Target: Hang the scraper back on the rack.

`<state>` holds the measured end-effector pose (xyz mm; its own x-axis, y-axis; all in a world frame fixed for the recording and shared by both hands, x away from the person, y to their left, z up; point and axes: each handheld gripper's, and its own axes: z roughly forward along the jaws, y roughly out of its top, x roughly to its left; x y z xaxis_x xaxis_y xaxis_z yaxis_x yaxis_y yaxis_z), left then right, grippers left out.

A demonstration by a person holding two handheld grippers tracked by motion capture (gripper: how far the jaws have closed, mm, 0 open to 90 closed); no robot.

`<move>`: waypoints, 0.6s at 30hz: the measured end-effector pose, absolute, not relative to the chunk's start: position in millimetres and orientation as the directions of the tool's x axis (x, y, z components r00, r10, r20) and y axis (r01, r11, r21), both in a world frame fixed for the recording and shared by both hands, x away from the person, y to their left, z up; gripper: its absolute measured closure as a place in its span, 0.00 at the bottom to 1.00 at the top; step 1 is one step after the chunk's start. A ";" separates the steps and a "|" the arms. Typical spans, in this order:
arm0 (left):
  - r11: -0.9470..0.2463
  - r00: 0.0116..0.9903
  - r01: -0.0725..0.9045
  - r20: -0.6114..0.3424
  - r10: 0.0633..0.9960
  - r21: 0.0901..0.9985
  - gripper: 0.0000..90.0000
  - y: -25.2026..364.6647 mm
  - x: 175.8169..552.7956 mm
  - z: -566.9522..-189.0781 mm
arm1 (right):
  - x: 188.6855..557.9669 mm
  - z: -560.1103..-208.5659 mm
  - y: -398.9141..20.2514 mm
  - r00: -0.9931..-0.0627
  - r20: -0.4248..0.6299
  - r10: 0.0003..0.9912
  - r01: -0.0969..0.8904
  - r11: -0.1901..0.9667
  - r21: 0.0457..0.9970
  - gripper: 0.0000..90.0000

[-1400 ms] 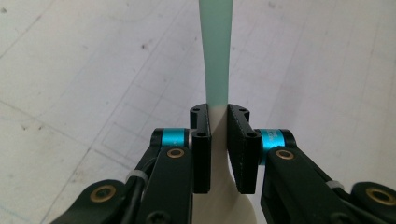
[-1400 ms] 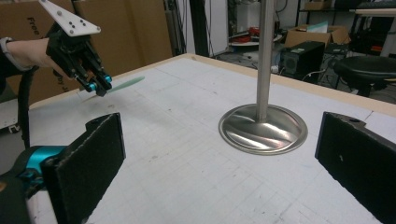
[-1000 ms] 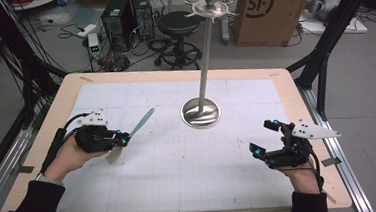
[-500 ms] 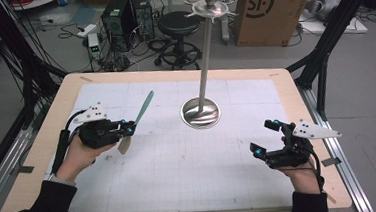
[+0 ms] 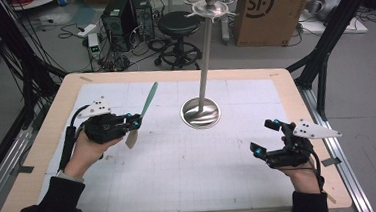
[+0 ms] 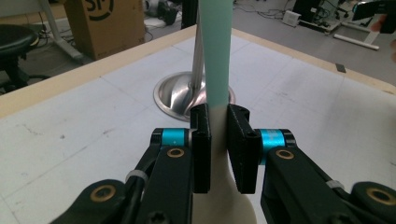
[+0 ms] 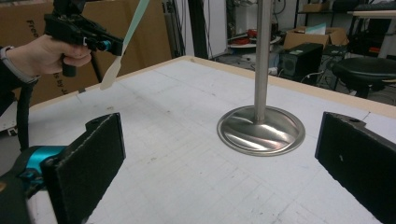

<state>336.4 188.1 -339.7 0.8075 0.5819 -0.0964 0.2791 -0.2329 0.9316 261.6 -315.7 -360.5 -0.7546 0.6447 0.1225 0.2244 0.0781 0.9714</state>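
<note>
1. White gridded table top (image 5: pixel 191 176) carries little: a steel hanging stand (image 5: pixel 201 112).
2. Spatula (image 5: pixel 143 109), teal handle and cream blade, is clenched in the left gripper (image 5: pixel 136 123), now tilted steeper and lifted, likely bound for the stand's hooks beyond it.
3. Right gripper (image 5: pixel 263 138) waits agape, unladen.

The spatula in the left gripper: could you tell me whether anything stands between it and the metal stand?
Nothing visible does. The spatula, clamped in the left gripper, is lifted off the table, and only bare table surface lies between it and the stand.
</note>
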 end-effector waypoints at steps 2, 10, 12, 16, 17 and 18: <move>-0.238 0.805 0.270 -0.082 0.588 0.933 0.89 184.4 336.4 -336.8 | 261.9 -360.3 -315.6 -0.755 0.120 0.644 0.222 0.079 0.972 0.01; -0.209 0.802 0.241 -0.073 0.593 0.948 0.89 172.7 337.9 -324.3 | 261.8 -359.9 -315.6 -0.757 0.121 0.643 0.222 0.077 0.972 0.01; -0.200 0.801 0.232 -0.070 0.595 0.952 0.89 169.4 338.6 -320.6 | 261.7 -359.7 -315.5 -0.756 0.123 0.643 0.222 0.075 0.972 0.01; -0.192 0.801 0.220 -0.065 0.595 0.956 0.89 163.0 341.6 -315.3 | 261.3 -359.5 -316.1 -0.756 0.123 0.643 0.221 0.074 0.972 0.01; -0.190 0.799 0.218 -0.063 0.598 0.957 0.89 161.3 342.3 -314.1 | 261.2 -359.3 -316.2 -0.756 0.123 0.643 0.220 0.073 0.973 0.01; -0.190 0.801 0.213 -0.060 0.596 0.958 0.89 160.0 343.2 -313.0 | 261.0 -359.1 -316.3 -0.755 0.124 0.644 0.221 0.071 0.973 0.01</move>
<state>343.2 160.0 -313.0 0.8005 0.5963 -0.0602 0.2135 -0.1898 0.9583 261.0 -316.3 -359.1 -0.7545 0.6444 0.1245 0.2210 0.0709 0.9727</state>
